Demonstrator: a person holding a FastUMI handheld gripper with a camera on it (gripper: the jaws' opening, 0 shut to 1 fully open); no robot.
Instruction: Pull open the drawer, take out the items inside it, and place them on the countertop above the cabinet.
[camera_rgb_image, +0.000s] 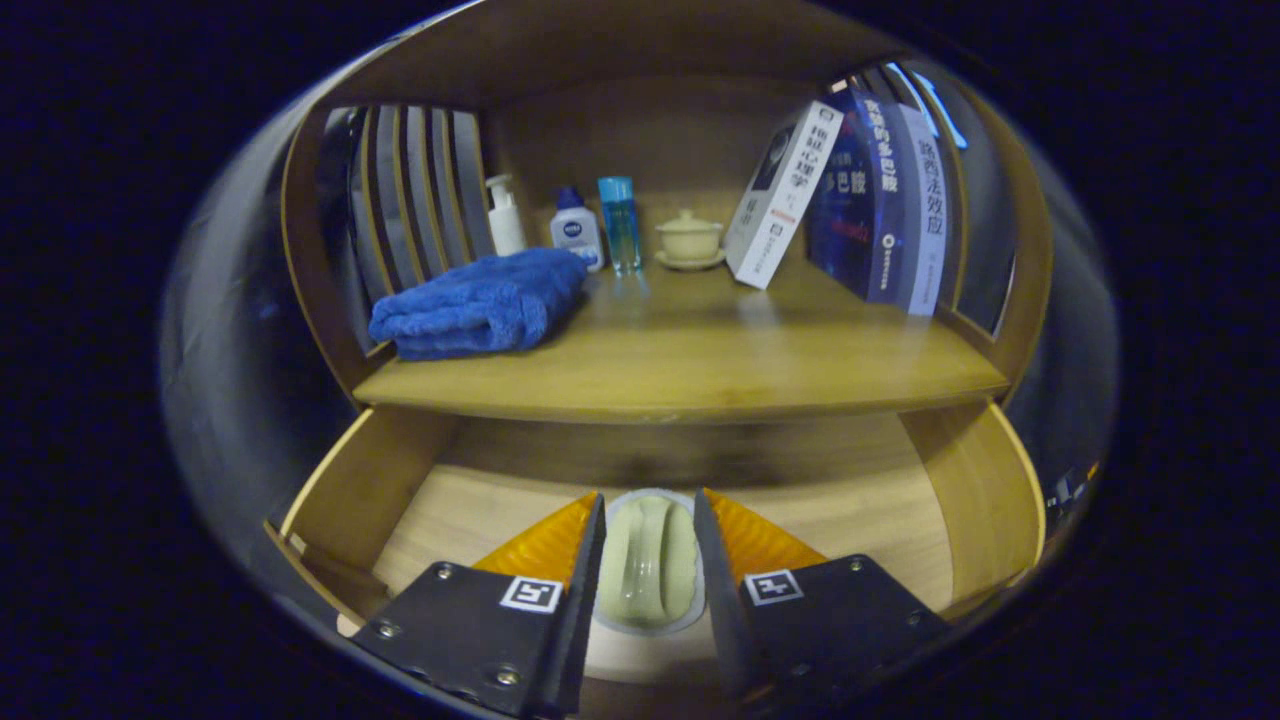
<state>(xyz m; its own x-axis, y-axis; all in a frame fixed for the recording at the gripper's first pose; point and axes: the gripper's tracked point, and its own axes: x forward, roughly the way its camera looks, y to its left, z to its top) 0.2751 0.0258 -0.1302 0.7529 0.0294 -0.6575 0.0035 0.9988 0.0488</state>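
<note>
The wooden drawer (362, 488) stands pulled open below the countertop (720, 372). A pale green oval item with a white rim (648, 562) sits between my fingers over the drawer floor. My gripper (648, 496) is closed in on it, both fingers touching its sides. Whether the item rests on the drawer floor or hangs just above it I cannot tell; its near end is hidden by the fingers. The rest of the drawer floor in sight is bare wood.
On the countertop lie a folded blue towel (480, 303) at the left, a white pump bottle (505, 215), a small white bottle with a blue cap (577, 230), a blue bottle (619, 222), a lidded cup on a saucer (689, 240) and leaning books (850, 200) at the right.
</note>
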